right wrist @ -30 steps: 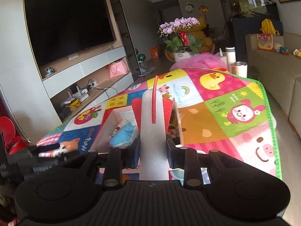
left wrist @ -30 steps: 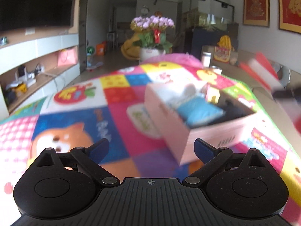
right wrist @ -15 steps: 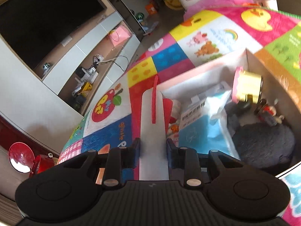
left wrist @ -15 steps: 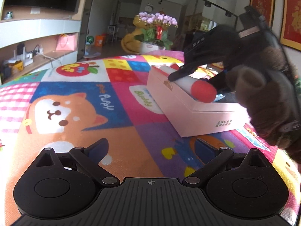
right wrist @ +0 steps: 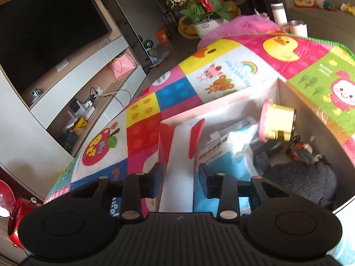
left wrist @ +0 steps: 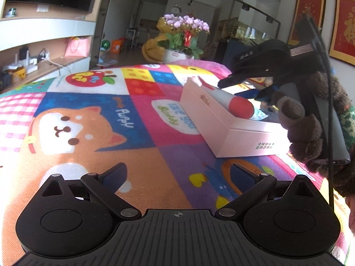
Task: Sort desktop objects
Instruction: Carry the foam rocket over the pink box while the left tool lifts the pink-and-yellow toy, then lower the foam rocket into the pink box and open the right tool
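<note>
A pink box stands on the colourful play mat. A white foam rocket with red fins and a red nose lies along the box's left wall. In the right wrist view the rocket sits between my right gripper's spread fingers, with gaps on both sides. The box holds a blue packet, a gold jar and a dark fuzzy item. My left gripper is open and empty, low over the mat in front of the box.
A gloved hand holds the right gripper over the box. A flower pot stands beyond the mat. A TV shelf unit runs along the left. A white bottle and a cup stand at the mat's far edge.
My right gripper lowered the rocket into the box's left side and its fingers have spread apart from it. The left gripper dropped lower and stayed open.
</note>
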Demonstrator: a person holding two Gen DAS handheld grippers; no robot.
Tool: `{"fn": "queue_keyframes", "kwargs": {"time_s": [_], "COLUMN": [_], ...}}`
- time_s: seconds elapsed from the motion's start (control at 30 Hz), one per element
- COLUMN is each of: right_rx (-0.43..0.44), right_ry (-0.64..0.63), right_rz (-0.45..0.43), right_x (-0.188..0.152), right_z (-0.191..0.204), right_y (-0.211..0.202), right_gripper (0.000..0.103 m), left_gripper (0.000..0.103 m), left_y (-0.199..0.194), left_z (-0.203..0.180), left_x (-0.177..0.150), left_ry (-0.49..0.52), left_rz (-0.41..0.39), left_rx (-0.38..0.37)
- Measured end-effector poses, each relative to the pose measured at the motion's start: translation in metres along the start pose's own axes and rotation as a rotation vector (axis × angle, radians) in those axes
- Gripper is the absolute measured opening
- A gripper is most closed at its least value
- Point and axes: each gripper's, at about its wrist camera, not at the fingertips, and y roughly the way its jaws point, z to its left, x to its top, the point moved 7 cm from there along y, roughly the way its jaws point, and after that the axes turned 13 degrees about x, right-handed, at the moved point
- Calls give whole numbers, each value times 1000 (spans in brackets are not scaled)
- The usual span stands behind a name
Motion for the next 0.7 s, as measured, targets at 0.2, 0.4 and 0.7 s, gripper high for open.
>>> {"fn": "queue_keyframes", "kwargs": {"time_s": [0.2,0.4,0.7], "right_rx": [-26,15,-12], "right_ry": [-154,-236,-210], "right_rz": [-12,21,63], "right_x": [4,-18,-7], "right_z": [4,13,1], "right_y": [-19,-27,-8], "right_gripper": [36,33,28], "left_gripper": [102,102,102], "left_y": [2,3,5], "left_z": [-1,-2,0], "left_x": [-1,-2,-3], "left_ry": [12,17,7], "left_rz": [3,8,23], "left_rx": [12,17,21]}}
